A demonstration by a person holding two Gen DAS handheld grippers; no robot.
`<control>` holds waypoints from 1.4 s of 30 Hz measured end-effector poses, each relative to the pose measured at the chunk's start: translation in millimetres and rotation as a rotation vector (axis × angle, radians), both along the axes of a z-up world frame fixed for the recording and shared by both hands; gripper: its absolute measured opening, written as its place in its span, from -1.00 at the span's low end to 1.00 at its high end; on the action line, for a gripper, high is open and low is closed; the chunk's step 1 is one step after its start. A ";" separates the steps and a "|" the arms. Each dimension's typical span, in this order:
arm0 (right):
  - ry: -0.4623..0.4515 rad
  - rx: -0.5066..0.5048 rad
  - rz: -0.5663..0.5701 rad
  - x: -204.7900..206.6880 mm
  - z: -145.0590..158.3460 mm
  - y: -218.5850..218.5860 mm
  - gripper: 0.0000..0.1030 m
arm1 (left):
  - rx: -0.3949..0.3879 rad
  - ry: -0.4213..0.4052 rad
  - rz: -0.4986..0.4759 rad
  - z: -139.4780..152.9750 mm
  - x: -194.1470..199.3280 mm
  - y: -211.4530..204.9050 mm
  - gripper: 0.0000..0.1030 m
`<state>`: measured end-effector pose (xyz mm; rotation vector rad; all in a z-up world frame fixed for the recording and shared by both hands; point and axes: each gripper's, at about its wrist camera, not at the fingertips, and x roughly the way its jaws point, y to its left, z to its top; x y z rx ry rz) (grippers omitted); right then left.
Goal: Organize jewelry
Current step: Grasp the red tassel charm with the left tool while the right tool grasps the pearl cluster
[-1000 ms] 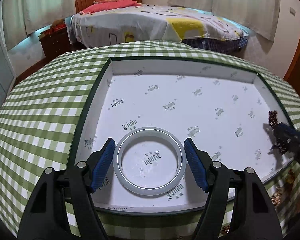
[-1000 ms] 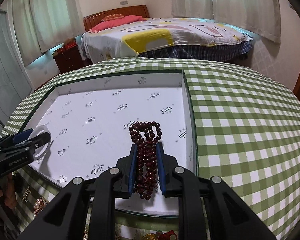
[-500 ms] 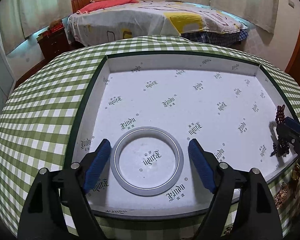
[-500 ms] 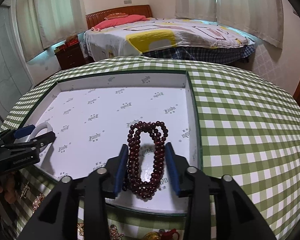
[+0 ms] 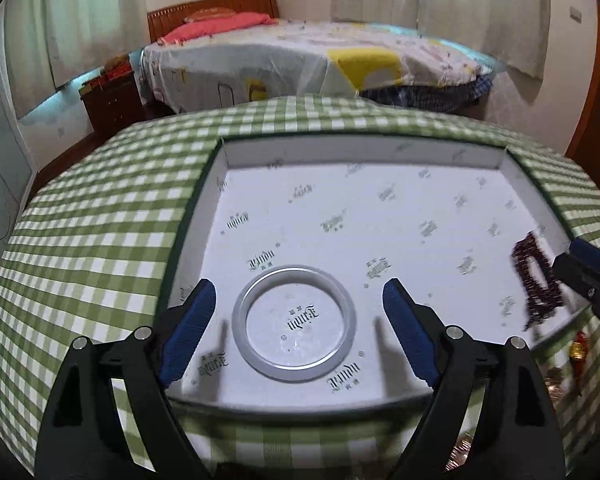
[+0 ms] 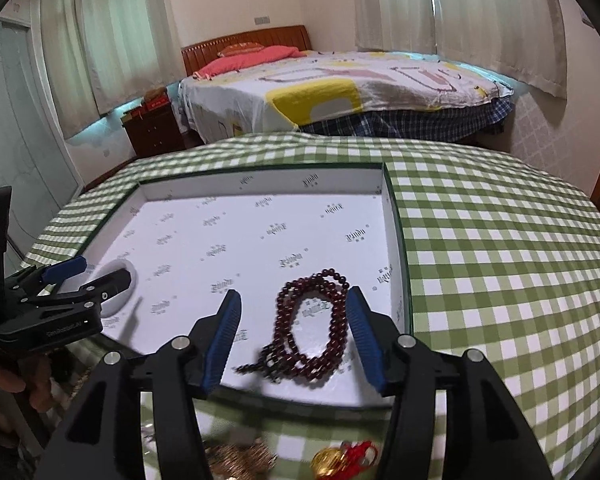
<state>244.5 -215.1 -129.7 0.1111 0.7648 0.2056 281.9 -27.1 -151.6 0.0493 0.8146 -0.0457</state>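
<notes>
- Two pieces are laid in the tray point(image 6: 400, 240): pale bangle point(image 5: 294, 326) left, bead bracelet point(image 6: 312, 332) right.
- Both grippers, left gripper point(image 5: 296, 328) and right gripper point(image 6: 294, 338), have just been opening; fingers are released, nothing pressed.
- Each should be lifted straight, so nothing is dragged.

So the tablecloth point(image 6: 500, 248) is green-and-white gingham. The shallow cardboard tray point(image 5: 364, 152) is white inside with small dark printed logos and a dark green rim. The round beaded bracelet point(image 6: 316, 332) is deep maroon, the bangle ring point(image 5: 294, 322) pale whitish-grey. Gripper pads point(image 6: 228, 340) are bright blue on black plastic arms.
</notes>
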 end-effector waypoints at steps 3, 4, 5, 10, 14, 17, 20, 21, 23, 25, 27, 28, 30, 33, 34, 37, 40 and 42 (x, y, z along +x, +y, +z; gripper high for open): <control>-0.029 0.005 0.003 -19.6 8.5 5.0 0.05 | -0.006 -0.068 0.003 14.7 -19.9 1.0 0.62; -0.039 0.004 0.004 -26.0 10.5 6.2 0.05 | -0.009 -0.085 0.005 18.0 -26.7 1.1 0.62; -0.054 -0.001 0.005 -36.9 12.9 8.3 0.05 | -0.014 -0.105 0.007 21.8 -35.0 1.6 0.62; -0.095 -0.025 0.021 -72.9 17.0 14.8 0.05 | -0.022 -0.170 0.017 33.8 -79.4 4.8 0.62; -0.099 -0.018 0.035 -102.7 14.2 19.0 0.05 | -0.025 -0.186 0.033 37.7 -108.1 7.8 0.62; -0.102 -0.019 0.058 -121.6 9.1 23.9 0.05 | -0.034 -0.197 0.048 38.7 -132.0 13.0 0.62; -0.083 -0.017 0.096 -137.3 -0.6 32.1 0.05 | -0.041 -0.205 0.057 36.0 -155.2 16.1 0.62; -0.078 -0.015 0.105 -141.3 -3.7 34.4 0.05 | -0.039 -0.204 0.058 34.4 -160.4 16.5 0.62; -0.068 -0.015 0.133 -150.5 -9.5 41.2 0.05 | -0.033 -0.191 0.060 29.1 -173.2 17.1 0.62; -0.067 -0.021 0.157 -155.5 -12.7 47.3 0.05 | -0.034 -0.177 0.063 24.6 -181.6 18.5 0.62; -0.068 -0.027 0.169 -158.0 -13.8 51.1 0.05 | -0.034 -0.168 0.065 20.2 -189.5 19.1 0.62; -0.061 -0.029 0.174 -156.9 -15.1 52.9 0.05 | -0.031 -0.164 0.067 18.6 -193.5 19.9 0.62; -0.039 -0.036 0.181 -154.4 -19.3 56.0 0.05 | -0.032 -0.159 0.070 15.8 -198.7 20.7 0.62; -0.007 -0.044 0.184 -150.6 -26.2 58.4 0.05 | -0.036 -0.145 0.059 10.8 -204.2 17.7 0.61; 0.005 -0.047 0.185 -149.4 -28.8 59.3 0.05 | -0.033 -0.142 0.049 9.6 -205.7 15.3 0.61; 0.048 -0.058 0.188 -148.2 -36.6 62.1 -0.03 | -0.022 -0.141 0.022 8.0 -209.4 7.8 0.60; 0.044 -0.074 0.189 -152.4 -36.7 62.5 -0.44 | -0.011 -0.140 -0.001 6.8 -212.5 0.7 0.59; 0.044 -0.073 0.187 -154.7 -36.7 60.2 -0.58 | -0.002 -0.135 -0.017 5.4 -214.3 -4.5 0.50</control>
